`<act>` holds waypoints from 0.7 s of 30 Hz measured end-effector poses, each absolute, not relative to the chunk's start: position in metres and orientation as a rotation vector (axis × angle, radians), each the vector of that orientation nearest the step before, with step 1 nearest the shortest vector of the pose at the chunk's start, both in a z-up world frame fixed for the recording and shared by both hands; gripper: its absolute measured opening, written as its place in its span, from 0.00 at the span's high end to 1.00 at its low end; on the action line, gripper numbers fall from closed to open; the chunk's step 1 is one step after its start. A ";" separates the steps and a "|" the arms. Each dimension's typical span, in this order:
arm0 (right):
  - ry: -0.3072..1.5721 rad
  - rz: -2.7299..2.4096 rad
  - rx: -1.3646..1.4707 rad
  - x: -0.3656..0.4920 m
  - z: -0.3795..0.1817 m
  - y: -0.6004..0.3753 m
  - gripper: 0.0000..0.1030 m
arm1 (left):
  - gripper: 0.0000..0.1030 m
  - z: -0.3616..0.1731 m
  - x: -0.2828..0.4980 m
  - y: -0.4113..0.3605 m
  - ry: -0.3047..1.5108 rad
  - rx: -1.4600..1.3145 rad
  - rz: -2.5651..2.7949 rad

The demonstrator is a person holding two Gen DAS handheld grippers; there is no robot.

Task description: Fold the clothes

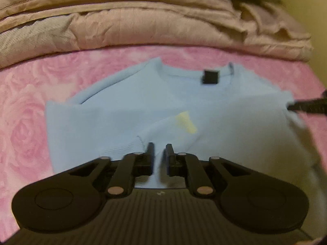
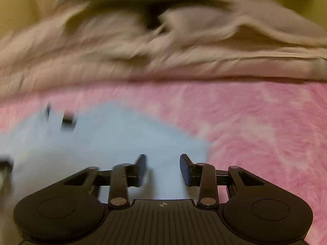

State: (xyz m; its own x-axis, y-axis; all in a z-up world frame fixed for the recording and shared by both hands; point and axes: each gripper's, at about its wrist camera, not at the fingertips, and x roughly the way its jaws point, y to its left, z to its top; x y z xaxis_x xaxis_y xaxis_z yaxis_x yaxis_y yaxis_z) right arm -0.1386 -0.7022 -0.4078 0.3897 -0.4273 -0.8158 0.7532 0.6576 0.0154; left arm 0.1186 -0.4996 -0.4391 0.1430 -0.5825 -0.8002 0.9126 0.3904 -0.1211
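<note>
A light blue sweatshirt (image 1: 122, 112) lies flat on the pink sheet, collar at the far side with a black tag (image 1: 210, 77) and a pale yellow mark (image 1: 185, 122) mid-chest. Its sleeves are folded across the body. My left gripper (image 1: 160, 149) sits at the near middle, beside a ribbed cuff (image 1: 130, 145), its jaws nearly together with blue cloth pinched in the narrow gap. My right gripper (image 2: 163, 163) hovers over the sweatshirt's (image 2: 114, 138) right part, jaws apart, nothing gripped. One of its fingers (image 1: 306, 107) shows at the garment's right edge.
A rumpled beige blanket (image 1: 143, 26) is heaped along the far side of the bed (image 2: 163, 51). Pink rose-patterned sheet (image 1: 24, 112) surrounds the sweatshirt, with a wide stretch to its right (image 2: 265, 132). The right wrist view is motion-blurred.
</note>
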 end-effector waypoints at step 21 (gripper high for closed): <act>1.129 -0.627 0.397 -0.315 -0.402 -0.500 0.64 | 0.92 -0.417 0.007 -0.250 1.115 0.553 -0.930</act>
State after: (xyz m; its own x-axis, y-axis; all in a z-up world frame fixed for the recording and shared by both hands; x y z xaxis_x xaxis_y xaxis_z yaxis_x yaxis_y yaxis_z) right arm -0.3148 -0.5003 -0.4024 0.2859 -0.2606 -0.9221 0.6448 0.7642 -0.0160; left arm 0.0070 -0.2497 -0.4168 0.1421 -0.3472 -0.9270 0.8495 0.5235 -0.0658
